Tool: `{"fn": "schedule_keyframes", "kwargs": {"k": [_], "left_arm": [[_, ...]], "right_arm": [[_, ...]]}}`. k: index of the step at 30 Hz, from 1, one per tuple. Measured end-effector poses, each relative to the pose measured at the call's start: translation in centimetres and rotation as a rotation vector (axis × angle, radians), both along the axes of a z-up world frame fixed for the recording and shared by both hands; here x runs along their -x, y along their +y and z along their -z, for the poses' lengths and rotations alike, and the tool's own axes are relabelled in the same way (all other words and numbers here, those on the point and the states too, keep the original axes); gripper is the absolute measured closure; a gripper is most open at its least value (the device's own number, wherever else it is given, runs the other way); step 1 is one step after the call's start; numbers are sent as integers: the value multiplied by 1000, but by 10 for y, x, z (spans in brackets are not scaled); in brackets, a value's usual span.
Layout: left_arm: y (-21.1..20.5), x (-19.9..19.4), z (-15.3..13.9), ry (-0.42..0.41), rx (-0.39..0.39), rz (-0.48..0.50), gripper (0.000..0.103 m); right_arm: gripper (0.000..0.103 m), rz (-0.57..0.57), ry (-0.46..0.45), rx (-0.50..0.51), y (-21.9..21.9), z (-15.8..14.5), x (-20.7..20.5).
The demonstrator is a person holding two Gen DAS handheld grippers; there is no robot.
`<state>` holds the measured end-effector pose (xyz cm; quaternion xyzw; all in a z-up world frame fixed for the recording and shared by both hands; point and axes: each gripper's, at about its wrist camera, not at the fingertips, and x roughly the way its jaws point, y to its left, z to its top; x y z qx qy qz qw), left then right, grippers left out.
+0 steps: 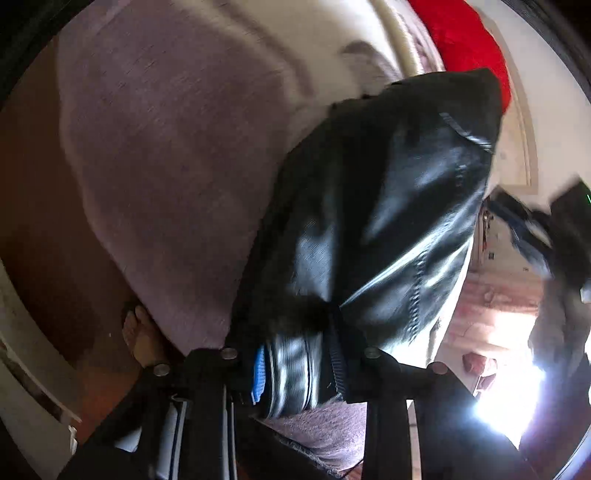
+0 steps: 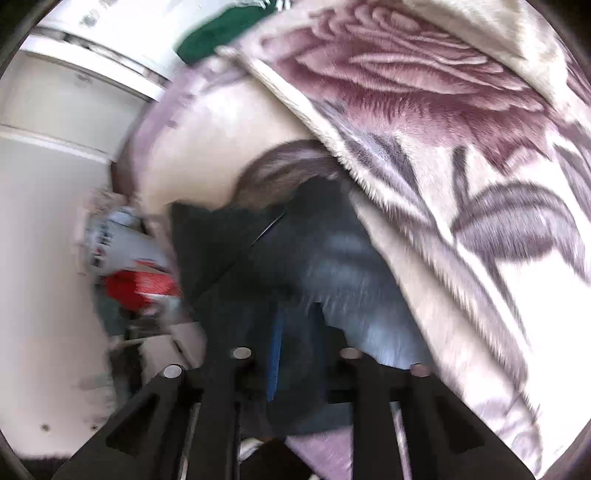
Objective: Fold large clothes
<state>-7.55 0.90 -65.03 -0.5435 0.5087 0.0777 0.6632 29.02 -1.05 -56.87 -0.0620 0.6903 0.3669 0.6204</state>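
Note:
A black leather jacket (image 1: pixel 399 221) hangs above a mauve bedspread (image 1: pixel 166 147). My left gripper (image 1: pixel 295 369) is shut on the jacket's ribbed hem; a blue pad (image 1: pixel 258 373) shows beside the pinched cloth. In the right wrist view the same jacket (image 2: pixel 295 266) is blurred by motion. My right gripper (image 2: pixel 295 354) is shut on its edge, with a blue pad (image 2: pixel 275 354) against the dark cloth. The other gripper's dark body (image 1: pixel 569 236) shows at the right edge of the left wrist view.
A floral plush blanket (image 2: pixel 461 155) lies on the bed at the right. A red cushion (image 1: pixel 465 40) sits at the far end. A bare foot (image 1: pixel 142 339) stands on the brown floor. Red and grey items (image 2: pixel 136 273) and a green cloth (image 2: pixel 221 33) lie at the left.

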Motion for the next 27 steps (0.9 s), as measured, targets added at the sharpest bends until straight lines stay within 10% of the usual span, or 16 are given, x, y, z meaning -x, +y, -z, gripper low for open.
{"fn": "schedule_keyframes", "kwargs": {"k": [7, 9, 11, 13, 14, 21, 25, 27], "left_arm": [[1, 10, -2, 36, -11, -29, 77], [2, 11, -7, 19, 1, -62, 77], [7, 17, -15, -13, 2, -107, 71], [8, 24, -19, -61, 1, -166, 33], [9, 26, -17, -66, -5, -189, 30], [5, 42, -9, -106, 26, -374, 30], [2, 40, -12, -64, -32, -356, 30], [7, 41, -25, -55, -56, -373, 30]], "right_arm": [[87, -91, 46, 150, 69, 63, -20], [66, -131, 151, 80, 58, 50, -37], [7, -88, 240, -35, 30, 39, -62], [6, -68, 263, -64, 3, 49, -87], [6, -81, 292, -51, -5, 62, -94], [0, -265, 699, -125, -11, 180, -57], [0, -278, 654, -201, 7, 190, -42], [17, -204, 563, -231, -2, 174, -41]]}}
